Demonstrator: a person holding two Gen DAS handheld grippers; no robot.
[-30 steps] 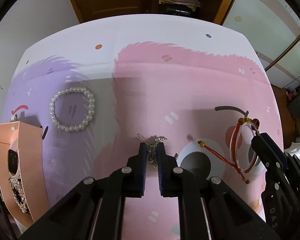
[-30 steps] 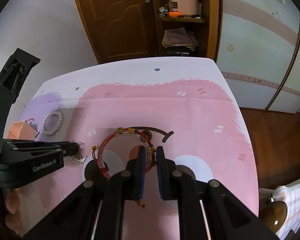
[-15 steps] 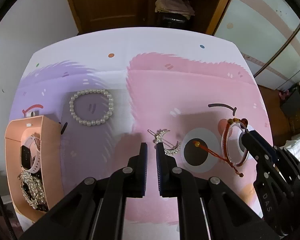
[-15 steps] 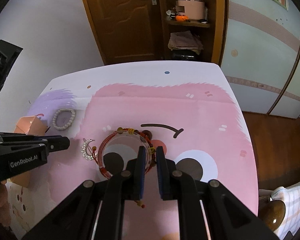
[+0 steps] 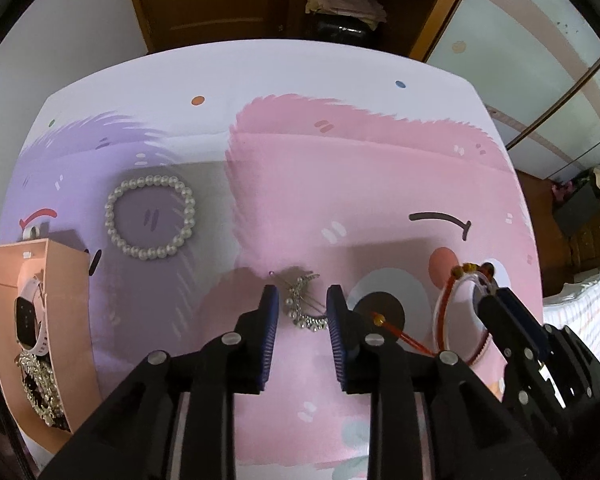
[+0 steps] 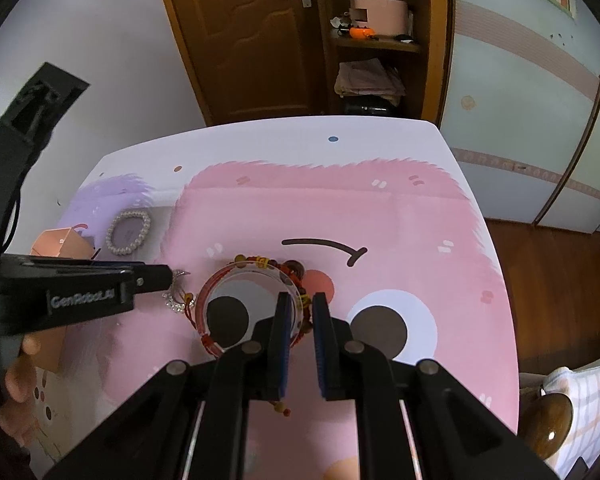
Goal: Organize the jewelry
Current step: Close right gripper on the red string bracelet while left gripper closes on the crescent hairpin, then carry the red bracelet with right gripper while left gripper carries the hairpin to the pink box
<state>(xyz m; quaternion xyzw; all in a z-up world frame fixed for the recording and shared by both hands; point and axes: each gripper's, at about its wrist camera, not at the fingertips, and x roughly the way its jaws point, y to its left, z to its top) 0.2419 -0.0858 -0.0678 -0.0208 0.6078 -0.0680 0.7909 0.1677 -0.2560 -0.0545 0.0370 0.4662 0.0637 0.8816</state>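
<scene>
Desk (image 5: 340, 152), covered by a pink and purple cartoon cloth, is carrying all the jewelry. At its left edge a peach box (image 5: 66, 308) is standing open and already holding 2 items: a watch (image 5: 30, 316) and, below it, a sparkly rhinestone piece (image 5: 40, 384).

Left tool (image 5: 302, 312) is sitting open, its 2 blue pads straddling a rhinestone hair clip (image 5: 302, 308) that is lying flat on the cloth; pads are not touching it.

Right tool (image 6: 300, 316) is closing on the near rim of a bangle stack (image 6: 252, 300): 1 clear ring with red cord and bead bracelets bunched on it. Pads appear pinched on the rim, though the bangle is looking as if it is resting on the desk, not lifted.

Pearl bracelet (image 5: 150, 216) is lying untouched on the purple patch, between box and hair clip, well apart from both tools.

Progress, judged: 2 pieces boxed, 3 groups left out (pearl bracelet, hair clip, bangle stack). Under half done. The left tool looks ready to close on the hair clip; the clip is thin and flat, so slipping is a risk.
</scene>
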